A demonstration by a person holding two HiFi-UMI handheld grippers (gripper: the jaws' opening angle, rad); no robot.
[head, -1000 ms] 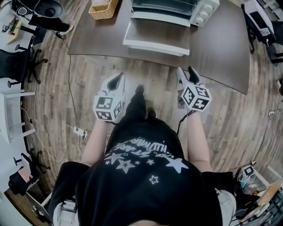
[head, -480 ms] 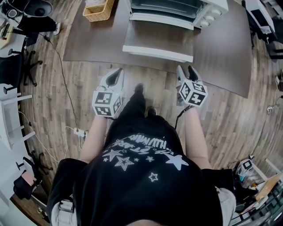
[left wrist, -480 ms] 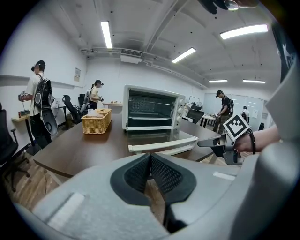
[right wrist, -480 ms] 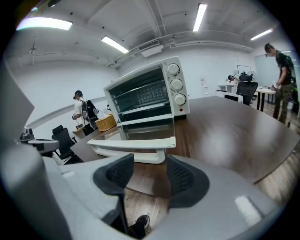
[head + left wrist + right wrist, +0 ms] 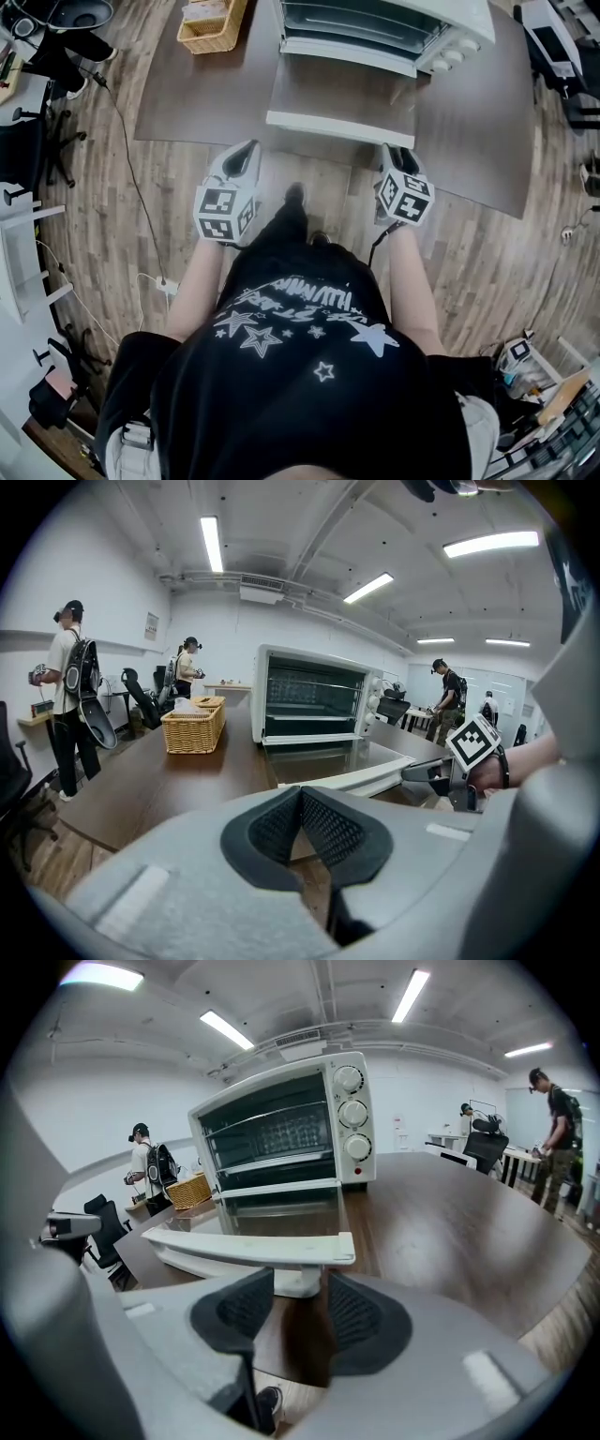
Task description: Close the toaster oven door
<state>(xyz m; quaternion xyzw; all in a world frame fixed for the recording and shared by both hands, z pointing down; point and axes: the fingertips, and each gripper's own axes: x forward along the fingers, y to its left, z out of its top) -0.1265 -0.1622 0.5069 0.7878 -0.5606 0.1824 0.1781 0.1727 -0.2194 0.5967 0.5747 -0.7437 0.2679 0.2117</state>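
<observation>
The white toaster oven (image 5: pixel 375 28) stands on the dark table (image 5: pixel 206 94) with its glass door (image 5: pixel 342 89) folded down flat. The door's white handle bar (image 5: pixel 337 125) lies along the near table edge. My right gripper (image 5: pixel 397 157) is at the bar's right end. In the right gripper view its jaws (image 5: pixel 300 1293) are closing. The handle's (image 5: pixel 248 1246) end post shows just beyond the gap, and the pads do not touch it. My left gripper (image 5: pixel 240 161) hovers at the table edge left of the door, its pads (image 5: pixel 272 822) meeting on nothing.
A wicker basket (image 5: pixel 211 23) sits on the table left of the oven (image 5: pixel 314 696). Office chairs (image 5: pixel 42 131) and a floor cable (image 5: pixel 141 206) are to my left. Several people (image 5: pixel 70 682) stand in the background of both gripper views.
I have stepped toward the table. Both grippers have moved forward to its near edge, and the right one now sits at the right end of the door handle.
</observation>
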